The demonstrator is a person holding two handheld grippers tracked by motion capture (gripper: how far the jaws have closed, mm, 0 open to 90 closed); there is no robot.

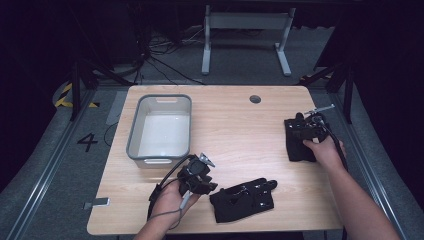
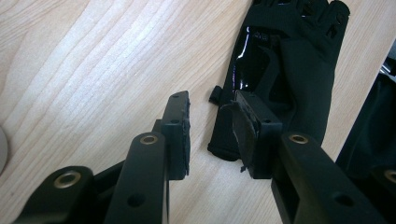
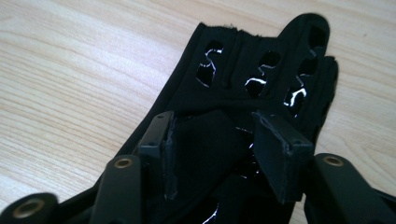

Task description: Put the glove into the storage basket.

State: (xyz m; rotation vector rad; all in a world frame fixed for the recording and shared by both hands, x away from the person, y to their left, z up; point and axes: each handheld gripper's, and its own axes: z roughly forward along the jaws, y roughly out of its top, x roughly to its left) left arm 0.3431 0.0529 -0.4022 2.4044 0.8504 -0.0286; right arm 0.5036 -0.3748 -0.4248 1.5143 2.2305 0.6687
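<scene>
Two black fingerless gloves lie on the wooden table (image 1: 240, 130). One glove (image 1: 243, 199) (image 2: 289, 70) rests near the front edge, just right of my left gripper (image 1: 207, 185) (image 2: 212, 105). That gripper is open, with bare wood showing between its jaws and its right jaw beside the glove's cuff. The other glove (image 1: 300, 145) (image 3: 261, 70) lies flat at the right side, cut-out fingers pointing away. My right gripper (image 1: 299, 131) (image 3: 212, 119) hovers low over it, open. Its jaws straddle the glove's palm and the pads stand clear of the fabric.
A grey plastic bin (image 1: 134, 135) stands on the left half of the table. A round cable hole (image 1: 255, 99) sits near the far edge. A small metal clip (image 1: 97, 203) hangs at the front left edge. Beyond the table are floor cables and a white table frame (image 1: 245, 22).
</scene>
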